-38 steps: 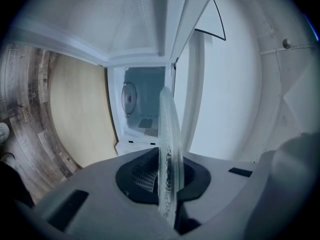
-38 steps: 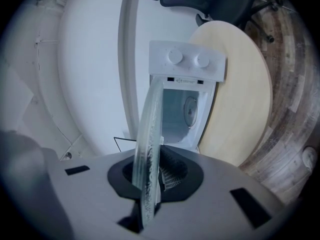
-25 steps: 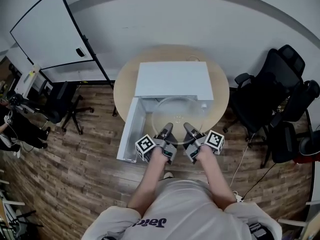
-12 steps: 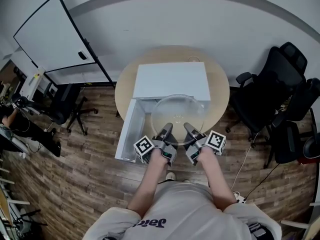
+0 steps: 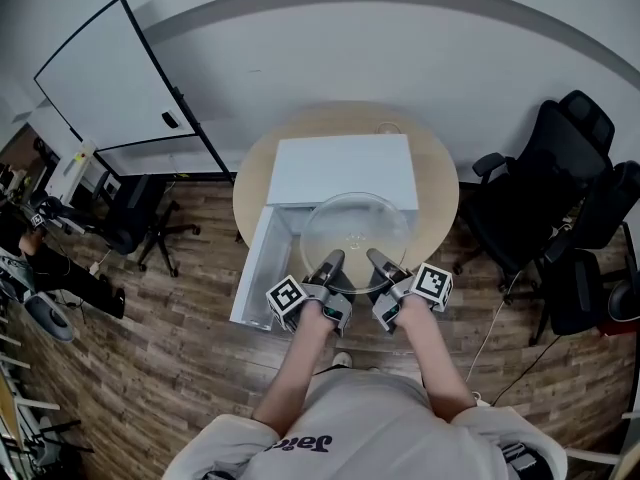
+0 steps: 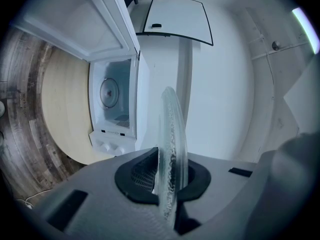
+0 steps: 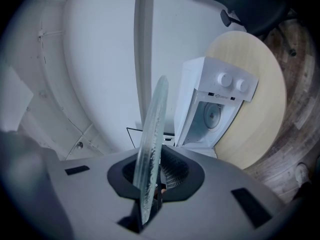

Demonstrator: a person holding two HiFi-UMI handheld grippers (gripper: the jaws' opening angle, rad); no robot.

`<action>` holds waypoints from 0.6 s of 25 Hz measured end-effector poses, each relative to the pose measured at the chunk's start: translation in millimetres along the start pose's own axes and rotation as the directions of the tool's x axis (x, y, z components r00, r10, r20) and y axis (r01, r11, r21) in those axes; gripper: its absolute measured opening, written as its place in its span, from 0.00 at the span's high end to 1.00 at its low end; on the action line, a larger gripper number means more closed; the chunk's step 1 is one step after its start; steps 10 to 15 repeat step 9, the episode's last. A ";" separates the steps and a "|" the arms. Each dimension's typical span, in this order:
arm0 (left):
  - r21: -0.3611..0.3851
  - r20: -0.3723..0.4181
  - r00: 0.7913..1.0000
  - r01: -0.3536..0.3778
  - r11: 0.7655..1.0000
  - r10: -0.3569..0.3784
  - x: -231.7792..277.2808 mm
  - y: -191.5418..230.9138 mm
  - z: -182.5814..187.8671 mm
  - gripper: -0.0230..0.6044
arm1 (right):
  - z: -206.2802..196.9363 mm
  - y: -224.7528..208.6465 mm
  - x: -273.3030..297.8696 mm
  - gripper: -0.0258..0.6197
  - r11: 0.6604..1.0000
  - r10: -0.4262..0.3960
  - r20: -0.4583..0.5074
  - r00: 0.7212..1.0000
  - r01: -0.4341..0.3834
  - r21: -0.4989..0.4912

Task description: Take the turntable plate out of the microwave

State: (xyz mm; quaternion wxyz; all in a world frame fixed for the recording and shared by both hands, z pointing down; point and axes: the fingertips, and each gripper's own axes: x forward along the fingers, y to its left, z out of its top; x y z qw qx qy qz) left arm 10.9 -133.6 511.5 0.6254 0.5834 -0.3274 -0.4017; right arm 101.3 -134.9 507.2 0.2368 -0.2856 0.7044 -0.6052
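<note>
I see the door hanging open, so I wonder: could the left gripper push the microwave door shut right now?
Probably not yet. The door stands open close beside the left gripper with nothing between, but that gripper and the right gripper both clamp the glass plate, so it isn't free.

Front-left of the white box-shaped microwave (image 5: 345,168), its open white door (image 5: 252,273) blocks passage. Black office chairs (image 5: 530,198) crowd its right
</note>
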 end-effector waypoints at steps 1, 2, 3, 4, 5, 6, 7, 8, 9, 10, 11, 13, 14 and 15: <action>0.003 -0.001 1.000 0.003 1.000 -0.003 0.2 -2.7 -0.2 0.91 | -0.2 1.9 0.2 0.91 1.000 0.001 0.000 1.000 -0.001 0.002; 0.006 -0.002 1.000 0.005 1.000 -0.005 0.3 -4.5 -0.1 0.91 | -0.2 3.7 0.4 0.91 1.000 0.001 0.000 1.000 -0.001 0.003; 0.008 -0.003 1.000 0.006 1.000 -0.006 0.4 -6.5 -0.4 0.91 | 0.0 4.9 0.5 0.91 1.000 0.001 -0.001 1.000 -0.001 0.001; 0.009 -0.003 1.000 0.006 1.000 -0.006 0.4 -7.3 -0.7 0.91 | 0.4 5.5 0.2 0.91 1.000 0.001 -0.002 1.000 -0.001 -0.002; 0.010 -0.002 1.000 0.002 1.000 -0.002 0.0 -5.8 -0.7 0.91 | 0.9 5.7 -0.3 0.91 1.000 0.003 -0.003 1.000 -0.003 -0.006; 0.010 -0.001 1.000 -0.002 1.000 0.002 -0.5 -3.5 -0.8 0.91 | 1.3 6.2 -1.1 0.91 1.000 0.008 -0.005 1.000 -0.008 -0.007; 0.011 0.000 1.000 -0.005 1.000 0.005 -0.7 -3.0 -1.9 0.91 | 1.5 7.0 -1.9 0.91 1.000 0.013 -0.006 1.000 -0.013 -0.006; 0.011 0.001 1.000 -0.005 1.000 0.005 -0.6 -4.2 -3.9 0.91 | 1.8 7.6 -3.0 0.91 1.000 0.017 -0.008 1.000 -0.017 -0.004; 0.011 0.001 1.000 -0.005 1.000 0.005 -0.5 -5.9 -6.1 0.91 | 2.1 8.1 -4.2 0.91 1.000 0.019 -0.010 1.000 -0.019 -0.002; 0.011 0.001 1.000 -0.005 1.000 0.005 -0.5 -5.9 -6.1 0.91 | 2.1 8.1 -4.2 0.91 1.000 0.019 -0.010 1.000 -0.019 -0.002; 0.011 0.001 1.000 -0.005 1.000 0.005 -0.5 -5.9 -6.1 0.91 | 2.1 8.1 -4.2 0.91 1.000 0.019 -0.010 1.000 -0.019 -0.002; 0.011 0.001 1.000 -0.005 1.000 0.005 -0.5 -5.9 -6.1 0.91 | 2.1 8.1 -4.2 0.91 1.000 0.019 -0.010 1.000 -0.019 -0.002; 0.011 0.001 1.000 -0.005 1.000 0.005 -0.5 -5.9 -6.1 0.91 | 2.1 8.1 -4.2 0.91 1.000 0.019 -0.010 1.000 -0.019 -0.002; 0.011 0.001 1.000 -0.005 1.000 0.005 -0.5 -5.9 -6.1 0.91 | 2.1 8.1 -4.2 0.91 1.000 0.019 -0.010 1.000 -0.019 -0.002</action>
